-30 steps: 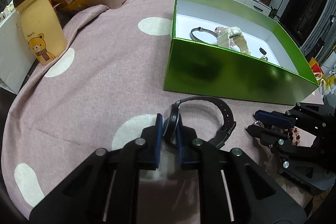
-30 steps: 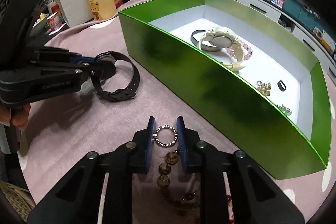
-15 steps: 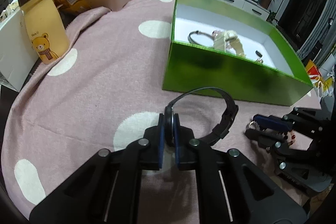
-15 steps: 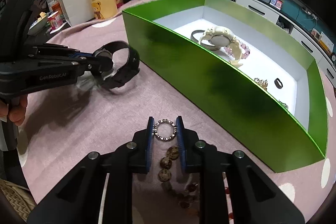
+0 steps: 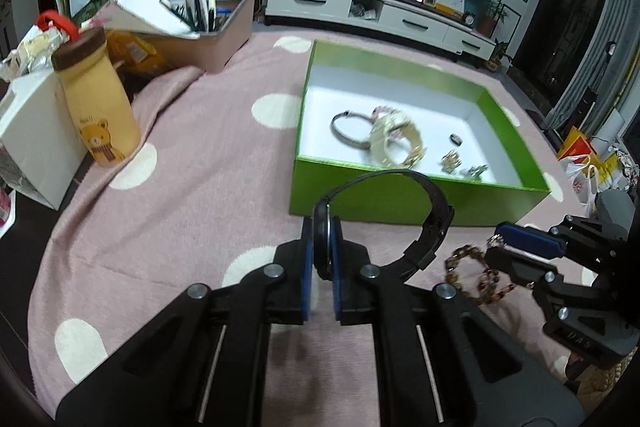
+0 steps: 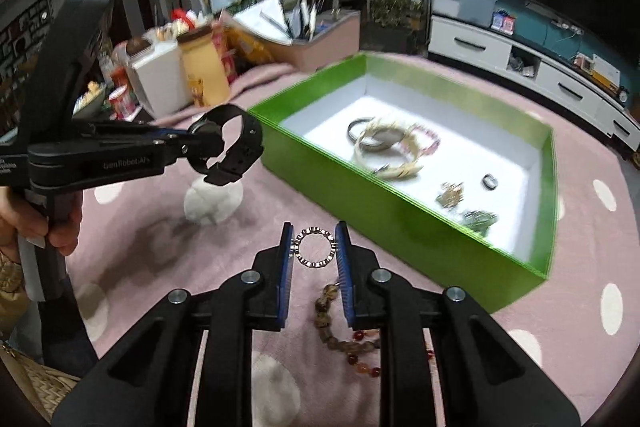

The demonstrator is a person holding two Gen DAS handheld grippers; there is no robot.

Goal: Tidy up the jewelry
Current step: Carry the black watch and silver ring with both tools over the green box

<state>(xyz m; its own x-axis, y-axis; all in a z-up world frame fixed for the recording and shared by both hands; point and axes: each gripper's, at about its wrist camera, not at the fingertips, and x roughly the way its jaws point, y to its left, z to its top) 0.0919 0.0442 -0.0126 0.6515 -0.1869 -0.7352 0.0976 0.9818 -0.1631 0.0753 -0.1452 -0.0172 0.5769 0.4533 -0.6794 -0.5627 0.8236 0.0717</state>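
My left gripper (image 5: 321, 239) is shut on the face of a black watch (image 5: 434, 219), whose strap loops off to the right, clear of the pink dotted cloth. From the right wrist the same watch (image 6: 240, 143) hangs in the left gripper (image 6: 200, 143) beside the green box (image 6: 404, 223). My right gripper (image 6: 314, 239) is shut on the silver ring of a beaded bracelet (image 6: 325, 311), its amber and red beads trailing below. The box (image 5: 400, 205) holds a cream watch (image 5: 394, 143), a bangle (image 5: 344, 129), a ring and small pieces.
A yellow bear bottle (image 5: 98, 107), a white carton (image 5: 32, 135) and a pink bin of pens and papers (image 5: 208, 39) stand at the table's far left. A person's hand (image 6: 60, 231) grips the left tool's handle. A TV cabinet lies beyond the table.
Both grippers have risen with their pieces. The black watch has come up off the cloth, and the bracelet's beads now hang from the ring. More of the box floor shows.
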